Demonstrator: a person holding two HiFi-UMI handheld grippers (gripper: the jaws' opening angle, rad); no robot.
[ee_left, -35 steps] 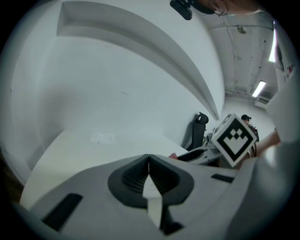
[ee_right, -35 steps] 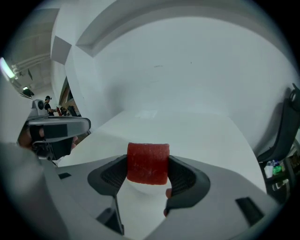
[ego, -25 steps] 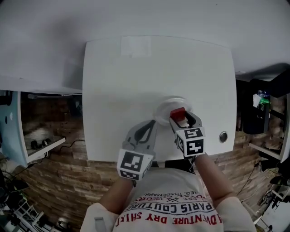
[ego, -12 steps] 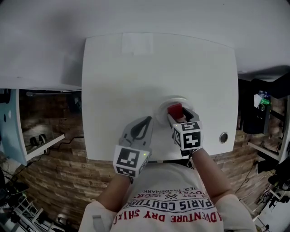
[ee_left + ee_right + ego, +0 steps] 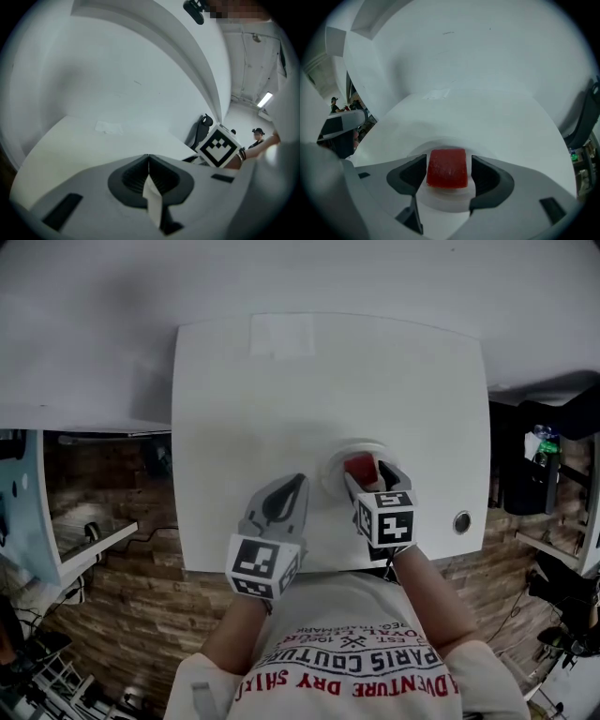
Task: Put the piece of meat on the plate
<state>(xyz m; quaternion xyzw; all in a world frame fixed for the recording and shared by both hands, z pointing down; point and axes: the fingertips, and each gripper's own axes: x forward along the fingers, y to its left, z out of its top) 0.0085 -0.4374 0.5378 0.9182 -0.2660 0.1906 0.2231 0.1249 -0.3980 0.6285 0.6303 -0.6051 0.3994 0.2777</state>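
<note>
The red block of meat (image 5: pixel 359 465) lies on the small round white plate (image 5: pixel 330 470), near the front right of the white table (image 5: pixel 328 381). My right gripper (image 5: pixel 367 474) points down over the plate with one jaw on each side of the meat (image 5: pixel 447 168). Its jaws are opening, and a thin gap shows between the pads and the block. The plate's rim (image 5: pixel 445 199) curves below the meat. To the left of the plate, my left gripper (image 5: pixel 296 484) hovers over the table. Its jaws (image 5: pixel 148 159) are shut together with nothing in them.
A pale paper patch (image 5: pixel 281 334) lies at the table's far edge. A round metal grommet (image 5: pixel 461 521) sits near the front right corner. Brick-patterned floor and a shelf (image 5: pixel 84 540) flank the left side. Dark clutter (image 5: pixel 534 465) stands to the right.
The meat has settled onto the plate and the right jaws have widened slightly round it. The left gripper has drifted a little to the left, away from the plate.
</note>
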